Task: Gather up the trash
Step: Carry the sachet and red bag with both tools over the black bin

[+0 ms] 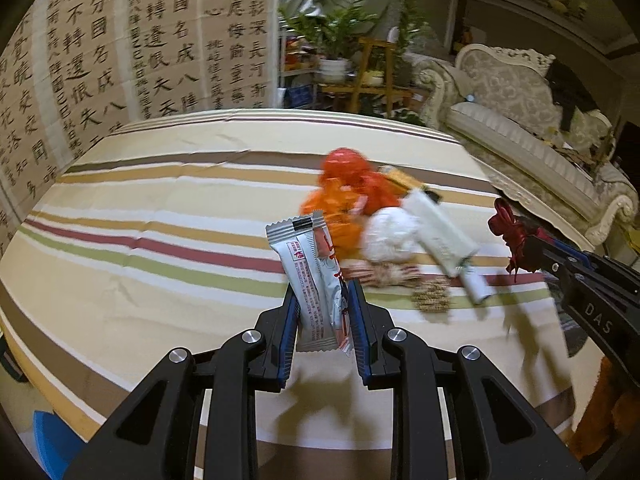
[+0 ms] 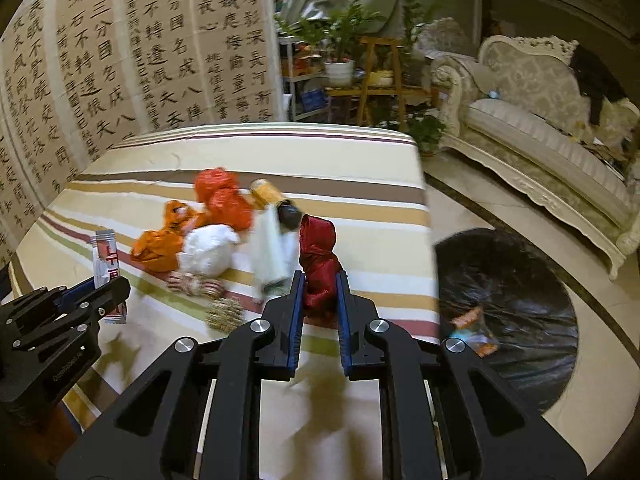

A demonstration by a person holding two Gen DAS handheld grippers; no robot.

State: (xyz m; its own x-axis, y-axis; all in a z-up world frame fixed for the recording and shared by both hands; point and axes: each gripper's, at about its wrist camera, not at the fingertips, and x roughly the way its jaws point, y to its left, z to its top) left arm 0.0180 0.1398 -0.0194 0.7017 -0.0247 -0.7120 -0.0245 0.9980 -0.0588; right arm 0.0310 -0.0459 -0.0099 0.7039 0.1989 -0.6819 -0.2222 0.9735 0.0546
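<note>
Left gripper (image 1: 323,308) is clamped on a silver foil snack wrapper (image 1: 312,276), which stands upright between its blue pads, long axis vertical, crimped end up. Right gripper (image 2: 319,296) pinches a crumpled dark red satin ribbon (image 2: 318,264), also upright. Both hover above the striped bench (image 1: 160,208), near the orange and white trash pile (image 2: 192,240). On the floor to the right sits a black bin bag (image 2: 516,280).

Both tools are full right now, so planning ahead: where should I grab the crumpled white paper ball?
Grip the crumpled white paper ball across its bulging upper middle, coming from above on the near side. It is soft and rounded; the orange wrapper crowds its left, the white tube its right.
</note>
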